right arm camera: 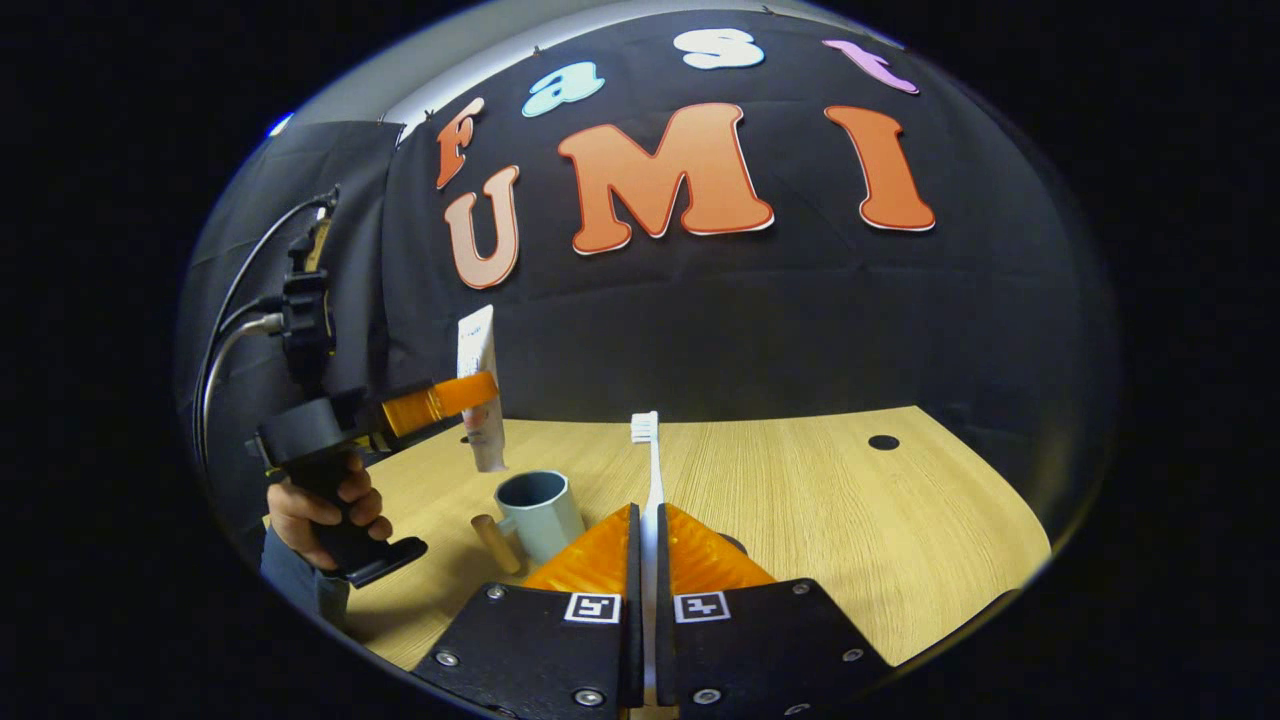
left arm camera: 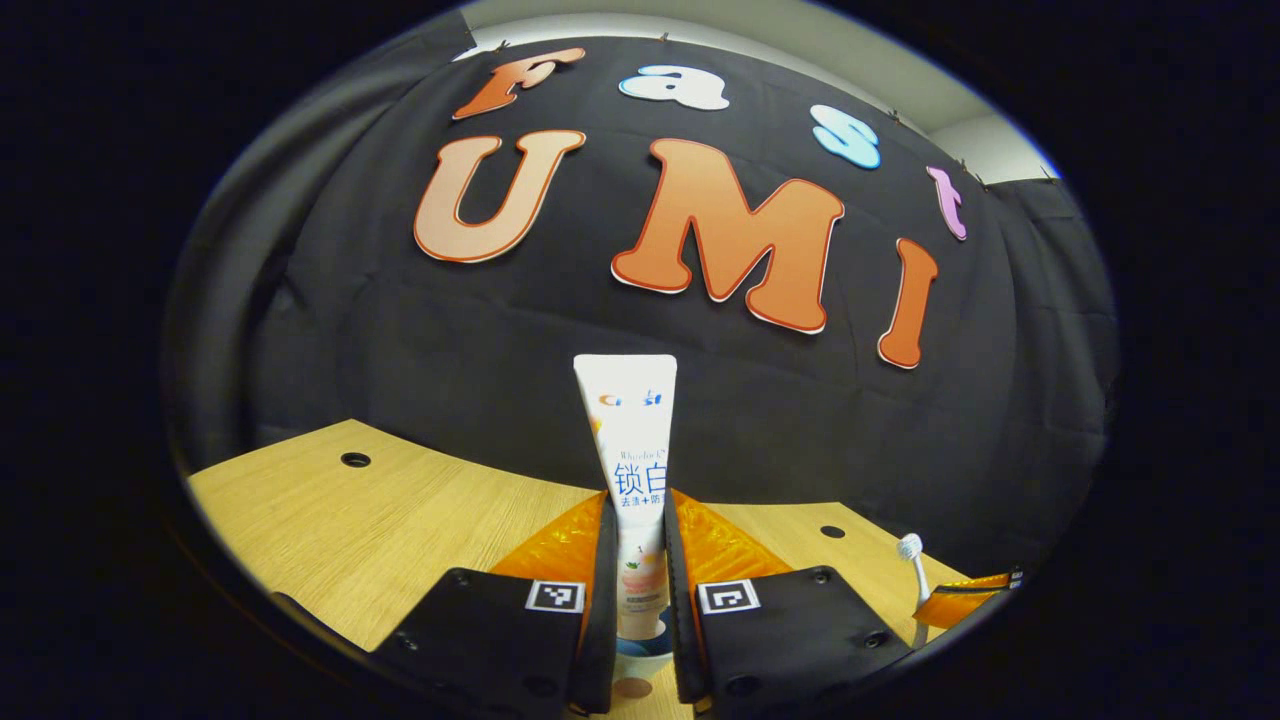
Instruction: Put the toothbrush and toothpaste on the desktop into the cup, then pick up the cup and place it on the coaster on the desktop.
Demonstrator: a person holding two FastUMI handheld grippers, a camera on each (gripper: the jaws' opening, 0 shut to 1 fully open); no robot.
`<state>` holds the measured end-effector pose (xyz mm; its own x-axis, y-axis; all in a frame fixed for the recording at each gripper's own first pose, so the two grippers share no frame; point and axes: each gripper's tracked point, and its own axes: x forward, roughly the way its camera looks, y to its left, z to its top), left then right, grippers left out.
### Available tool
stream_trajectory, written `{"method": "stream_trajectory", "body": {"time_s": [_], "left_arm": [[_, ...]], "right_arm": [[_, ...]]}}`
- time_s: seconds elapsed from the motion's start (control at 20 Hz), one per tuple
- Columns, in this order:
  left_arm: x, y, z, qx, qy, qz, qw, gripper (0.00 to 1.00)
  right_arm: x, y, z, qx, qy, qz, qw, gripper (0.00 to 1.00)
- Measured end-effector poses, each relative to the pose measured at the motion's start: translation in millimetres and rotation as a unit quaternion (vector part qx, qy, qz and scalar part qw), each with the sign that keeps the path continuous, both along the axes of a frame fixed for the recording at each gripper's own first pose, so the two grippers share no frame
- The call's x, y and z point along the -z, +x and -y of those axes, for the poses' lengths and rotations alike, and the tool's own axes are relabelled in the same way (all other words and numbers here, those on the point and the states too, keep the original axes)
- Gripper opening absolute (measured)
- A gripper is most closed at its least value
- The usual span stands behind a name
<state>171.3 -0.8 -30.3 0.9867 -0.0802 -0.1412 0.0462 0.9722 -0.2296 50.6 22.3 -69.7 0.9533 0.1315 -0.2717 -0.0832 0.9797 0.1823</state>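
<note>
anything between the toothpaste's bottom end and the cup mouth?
Nothing. In the right gripper view the toothpaste, clamped in the left gripper, hangs over the cup with only bare air between them.

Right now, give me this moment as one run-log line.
left gripper: shut on toothpaste tube, held upright above cup | right gripper: shut on toothbrush, bristles up | cup: on desktop, nothing in it yet

White toothpaste (left arm camera: 633,480), white toothbrush (right arm camera: 652,470), grey-blue cup (right arm camera: 538,512), orange fingers (right arm camera: 600,552), pale wood-grain desktop (right arm camera: 850,520).

Matt wood-grain desktop (right arm camera: 800,500); glossy plastic toothpaste (left arm camera: 632,450)
</note>
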Motion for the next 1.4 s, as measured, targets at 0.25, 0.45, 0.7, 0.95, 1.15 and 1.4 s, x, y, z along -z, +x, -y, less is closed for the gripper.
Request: {"method": "stream_trajectory", "body": {"time_s": [0.25, 0.45, 0.7, 0.95, 1.15, 1.4], "left_arm": [[26.0, 10.6, 5.1, 0.013, -0.012, -0.015, 1.000, 0.28], [38.7, 10.2, 12.1, 0.023, -0.001, -0.019, 1.000, 0.28], [48.5, 7.1, 15.0, 0.030, 0.009, -0.033, 0.999, 0.28], [59.8, -1.7, 8.2, 0.024, 0.016, -0.042, 0.999, 0.28], [65.9, -14.2, 13.4, 0.035, 0.029, -0.045, 0.998, 0.29], [75.2, -24.9, 13.0, 0.042, 0.039, -0.059, 0.997, 0.34]], "right_arm": [[-18.7, 9.6, -4.5, -0.001, 0.004, 0.040, 0.999, 0.05], [-31.4, 20.3, -16.7, -0.008, 0.010, 0.064, 0.998, 0.05], [-35.6, 42.3, -28.4, -0.010, 0.007, 0.099, 0.995, 0.05], [-40.2, 61.1, -43.3, -0.016, 0.019, 0.119, 0.993, 0.05], [-39.4, 77.1, -54.2, -0.013, 0.040, 0.128, 0.991, 0.05], [-41.7, 89.3, -68.0, -0.016, 0.069, 0.135, 0.988, 0.05]]}}
